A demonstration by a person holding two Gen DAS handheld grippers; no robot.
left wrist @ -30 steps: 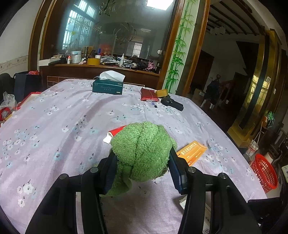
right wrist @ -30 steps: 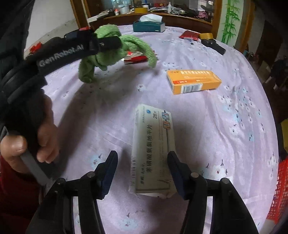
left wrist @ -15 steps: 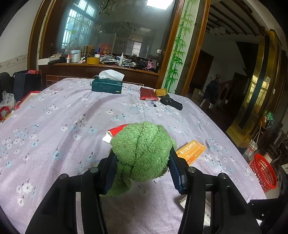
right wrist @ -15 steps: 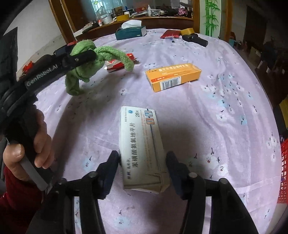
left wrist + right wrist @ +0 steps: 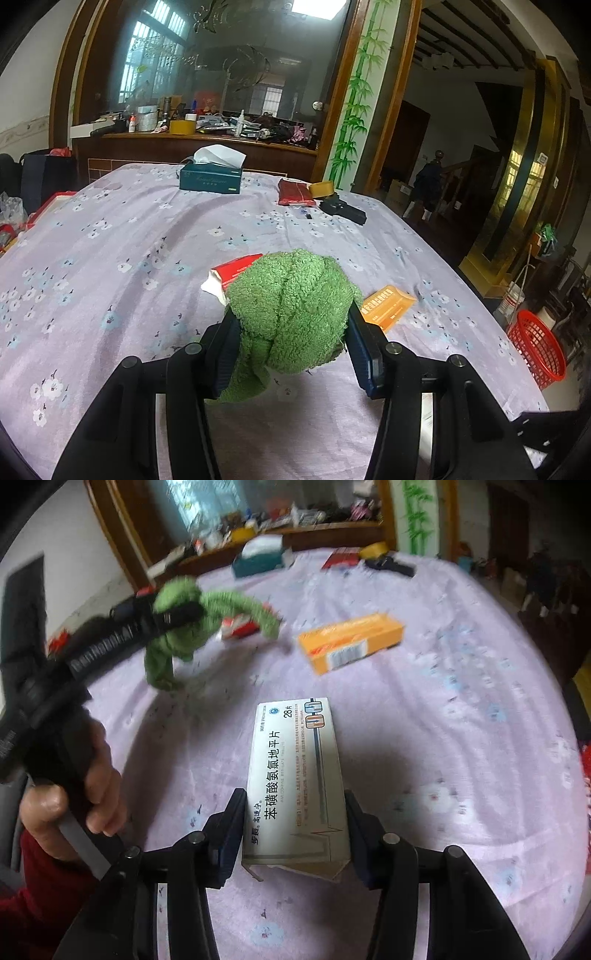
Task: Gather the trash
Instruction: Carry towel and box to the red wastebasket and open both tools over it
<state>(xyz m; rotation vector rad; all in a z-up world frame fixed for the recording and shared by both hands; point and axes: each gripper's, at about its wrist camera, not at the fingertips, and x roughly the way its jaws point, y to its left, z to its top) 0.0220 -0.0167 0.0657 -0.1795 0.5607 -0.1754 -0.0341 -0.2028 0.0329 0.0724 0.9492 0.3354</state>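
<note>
My left gripper [image 5: 291, 332] is shut on a bunched green cloth [image 5: 291, 306] and holds it above the lilac flowered tablecloth [image 5: 110, 258]. In the right wrist view that same gripper [image 5: 177, 613] shows at the upper left, held by a hand, with the cloth [image 5: 162, 664] dangling from it. A white medicine box [image 5: 295, 760] sits lengthwise between the jaws of my right gripper [image 5: 295, 812]. Those jaws are closing and both pads touch its sides. An orange box [image 5: 351, 642] and a red-and-white packet [image 5: 240, 626] lie farther off on the table.
At the table's far end are a green tissue box [image 5: 210, 177], a red pouch [image 5: 293, 192], a yellow tape roll [image 5: 321, 188] and a black object [image 5: 343, 210]. A red basket [image 5: 537, 347] stands on the floor beyond the right edge.
The right gripper's jaws opened a little around the white box, then closed onto it while the wrist rolled and shifted. The left gripper with the cloth stayed put.
</note>
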